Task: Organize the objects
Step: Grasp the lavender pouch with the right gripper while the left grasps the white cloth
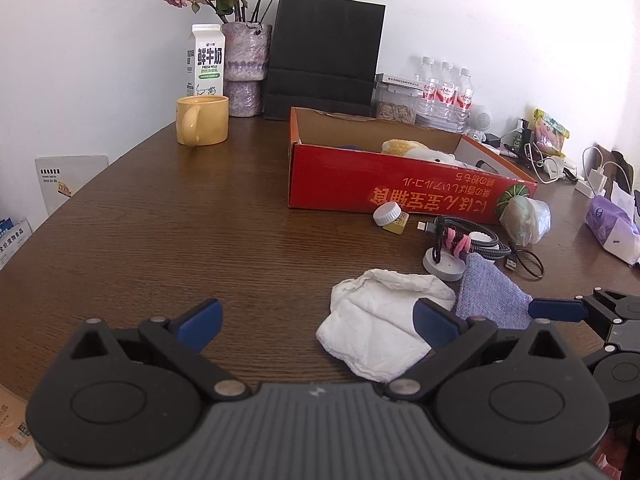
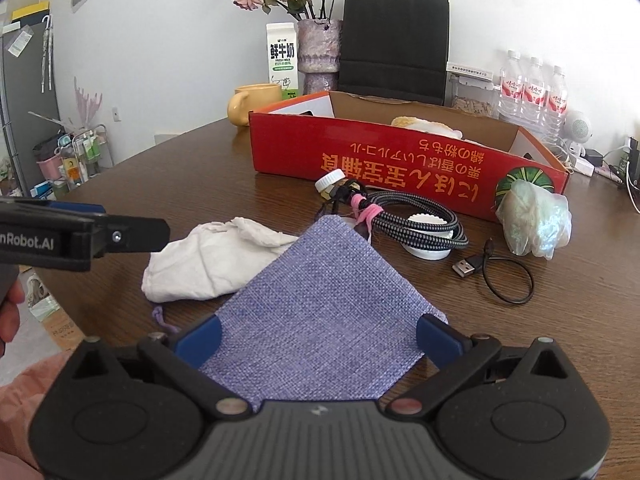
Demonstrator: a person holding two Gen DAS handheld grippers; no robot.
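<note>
A dark wooden worktop stands against a white wall. On it, nearest the cameras, a purple woven pouch lies flat, one corner pointing away, its drawstring end trailing at the left. The right gripper has its jaws spread wide, one blue pad at each side of the pouch's near edge; whether the pads touch the cloth cannot be told. Just left of the pouch, and touching it, lies a crumpled white cloth bag. The left gripper is also spread wide, with bare wood between its pads and its right pad over the near edge of the white bag.

Behind the pouch's far corner sits a coiled braided cable bound with a pink tie, resting on a white round puck. A thin black USB lead loops to the right, and a small white-capped bottle lies just behind the coil. Further right a crumpled clear plastic bag rests against the red cardboard box, whose open top shows a yellow and white soft toy. Beyond stand a yellow mug, a milk carton, a vase of dried roses, a black paper bag and three water bottles.
</note>
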